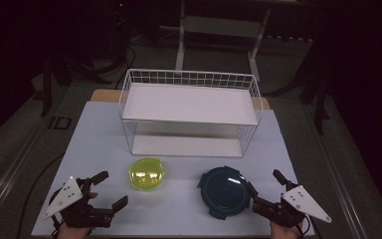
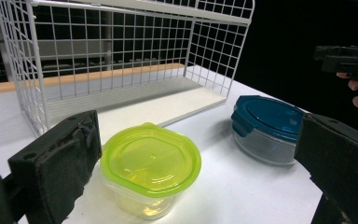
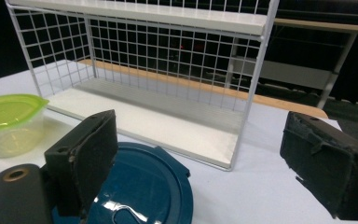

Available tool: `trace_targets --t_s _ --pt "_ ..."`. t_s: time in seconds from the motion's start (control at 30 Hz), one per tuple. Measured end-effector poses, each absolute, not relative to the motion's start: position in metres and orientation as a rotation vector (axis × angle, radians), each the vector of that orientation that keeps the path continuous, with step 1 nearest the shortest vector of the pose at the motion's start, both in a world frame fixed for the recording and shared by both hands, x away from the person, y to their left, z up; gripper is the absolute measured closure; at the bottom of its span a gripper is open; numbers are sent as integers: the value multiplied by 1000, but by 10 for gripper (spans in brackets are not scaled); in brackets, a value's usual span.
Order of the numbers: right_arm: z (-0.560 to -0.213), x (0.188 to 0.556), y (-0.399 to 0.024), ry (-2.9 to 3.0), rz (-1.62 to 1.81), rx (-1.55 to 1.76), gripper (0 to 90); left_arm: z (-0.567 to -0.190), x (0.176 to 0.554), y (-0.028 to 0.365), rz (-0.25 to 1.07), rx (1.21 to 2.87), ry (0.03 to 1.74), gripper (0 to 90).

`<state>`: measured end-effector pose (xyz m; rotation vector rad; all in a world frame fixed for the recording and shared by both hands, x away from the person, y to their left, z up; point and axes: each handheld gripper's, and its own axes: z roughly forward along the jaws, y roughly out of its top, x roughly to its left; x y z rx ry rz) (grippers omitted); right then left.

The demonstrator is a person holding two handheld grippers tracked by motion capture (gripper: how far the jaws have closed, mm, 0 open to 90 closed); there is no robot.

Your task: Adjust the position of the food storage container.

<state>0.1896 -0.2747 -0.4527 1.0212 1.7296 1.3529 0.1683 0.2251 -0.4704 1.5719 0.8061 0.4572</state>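
Both tongs stand wide and hold nothing: the left tongs [image 1: 110, 189] sit at the near left of the bench [image 1: 94, 129], just near-left of the green-lidded tub [image 1: 146, 173], and the right tongs [image 1: 264, 185] sit at the near right, beside the blue-lidded container [image 1: 225, 191]. Behind both stands the white wire rack [image 1: 189, 112], its lower shelf open toward the near side. The likely trouble is in the grip: the green tub looks light with a clear, slick wall, so a pinch set too high could catch only the lid rim and tip or pop it. The blue container is wide and low, with side clips; jaws closing off-centre may push it across the bench rather than seize it. Carried to the rack, either could snag the wire front.
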Motion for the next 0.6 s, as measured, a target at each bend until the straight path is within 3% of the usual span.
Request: trace_targets --t_s 0.6 --pt "-439 186 -269 1788 1386 997 109 -468 167 224 444 1573 779 3"
